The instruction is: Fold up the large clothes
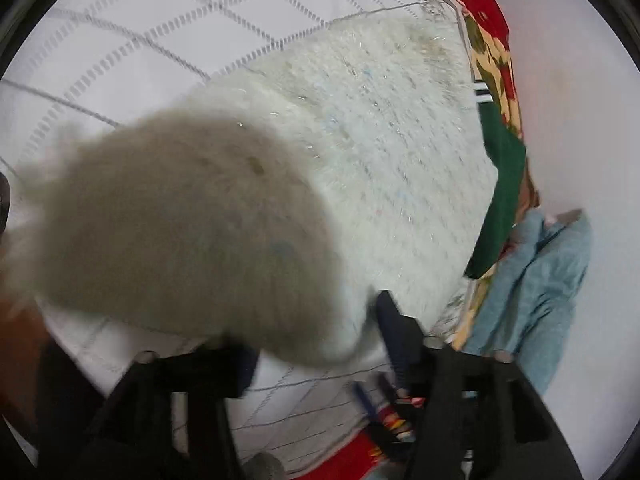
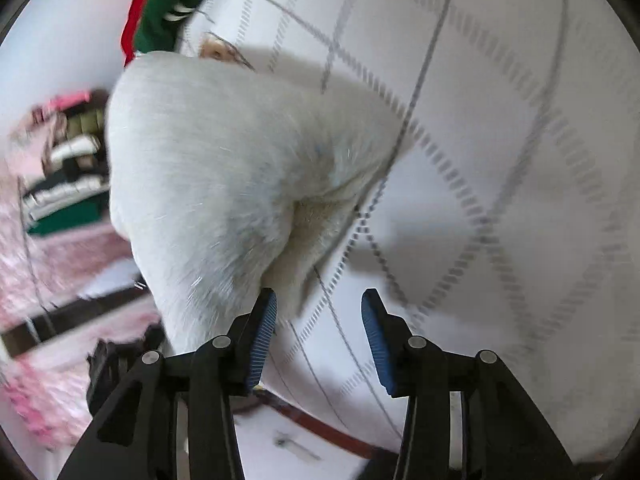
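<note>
Where fluffy sweater [image 1: 360, 160] lies, white quilted bedspread [image 1: 140, 40]

Blk claw [image 2: 318, 334], blue ribbed pads [image 2: 264, 338].

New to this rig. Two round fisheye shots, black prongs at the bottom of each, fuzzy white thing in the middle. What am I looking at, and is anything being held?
There is no robot arm here: a person carries a hand-held two-finger claw in each hand, and each claw has a camera looking along its fingers. One picture is from the left claw, the other from the right claw; the black prongs are the fingers.

Both look down on a white quilted bed cover with grey diamond stitching. On it lies a fluffy white sweater, the garment being folded.

The right claw stands open with blue ribbed pads, and the sweater lies just beyond them, not gripped. In the left view a blurred fold of sweater covers one finger, so a grip cannot be judged.

Off the bed's edge are a green garment with white stripes and pale blue fabric.
</note>
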`<state>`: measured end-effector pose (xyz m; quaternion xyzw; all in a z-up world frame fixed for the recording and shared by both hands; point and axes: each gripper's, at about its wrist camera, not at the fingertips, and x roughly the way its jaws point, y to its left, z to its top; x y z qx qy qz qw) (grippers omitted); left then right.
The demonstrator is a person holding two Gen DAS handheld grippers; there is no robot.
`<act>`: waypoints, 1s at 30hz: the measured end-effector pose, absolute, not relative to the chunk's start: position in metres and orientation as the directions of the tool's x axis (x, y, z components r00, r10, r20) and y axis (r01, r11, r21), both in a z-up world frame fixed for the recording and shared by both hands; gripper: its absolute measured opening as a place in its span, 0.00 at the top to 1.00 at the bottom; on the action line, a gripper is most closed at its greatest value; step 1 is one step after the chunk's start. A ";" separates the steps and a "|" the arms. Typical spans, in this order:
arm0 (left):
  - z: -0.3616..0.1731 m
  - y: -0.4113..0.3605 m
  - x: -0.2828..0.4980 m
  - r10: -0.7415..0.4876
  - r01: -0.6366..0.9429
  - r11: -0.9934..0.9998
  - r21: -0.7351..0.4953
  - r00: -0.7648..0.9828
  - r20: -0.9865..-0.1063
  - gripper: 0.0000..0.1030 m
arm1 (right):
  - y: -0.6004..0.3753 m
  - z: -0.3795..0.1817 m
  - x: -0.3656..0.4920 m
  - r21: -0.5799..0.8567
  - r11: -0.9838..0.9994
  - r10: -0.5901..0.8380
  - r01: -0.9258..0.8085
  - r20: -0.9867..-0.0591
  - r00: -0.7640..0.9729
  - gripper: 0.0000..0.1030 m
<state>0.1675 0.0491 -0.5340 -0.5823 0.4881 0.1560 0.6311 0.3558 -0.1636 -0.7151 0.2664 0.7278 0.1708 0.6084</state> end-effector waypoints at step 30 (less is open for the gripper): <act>-0.582 0.126 0.246 -0.132 -0.654 0.714 -0.250 0.224 -0.966 0.00 | -0.096 -0.728 0.513 0.587 0.754 0.524 -0.295 -0.808 -0.269 0.04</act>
